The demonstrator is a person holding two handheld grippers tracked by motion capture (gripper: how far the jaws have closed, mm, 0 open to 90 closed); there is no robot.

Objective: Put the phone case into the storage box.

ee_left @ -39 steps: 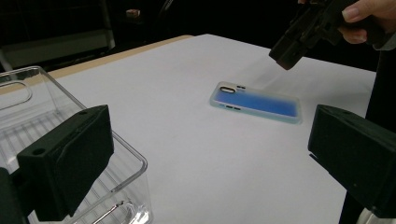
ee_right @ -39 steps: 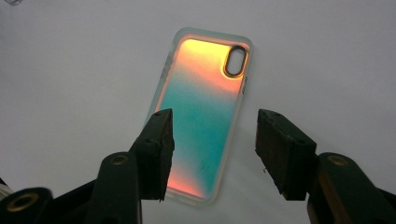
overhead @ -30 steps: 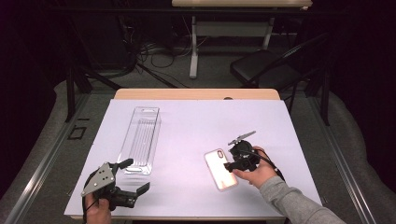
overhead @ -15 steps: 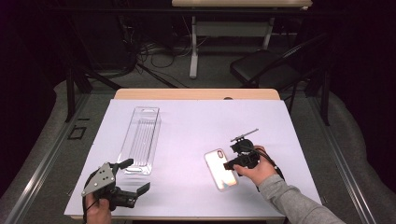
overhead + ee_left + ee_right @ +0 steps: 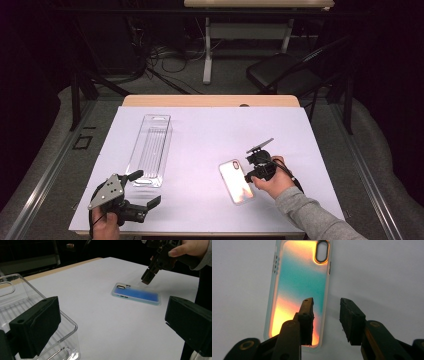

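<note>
An iridescent phone case [image 5: 236, 181] lies flat, back up, on the white table sheet [image 5: 210, 135], right of centre. My right gripper [image 5: 251, 169] hovers just above the case's right long edge. In the right gripper view its jaws [image 5: 327, 312] stand apart: the left one is over the case [image 5: 299, 277] and the right one over bare table. They have just been closing, with the case's edge below the gap and nothing pressed. My left gripper [image 5: 145, 190] rests at the front left, wide open [image 5: 112, 327] and empty, facing the case [image 5: 136, 293].
A long clear plastic tray [image 5: 150, 147] lies at the left of the table, its near end close to my left gripper [image 5: 15, 302]. A black chair [image 5: 285, 75] and a desk leg with cables stand on the floor beyond the far edge.
The right hand has shifted only slightly above the case's right edge. The case, the clear tray and the left gripper have stayed where they were.
</note>
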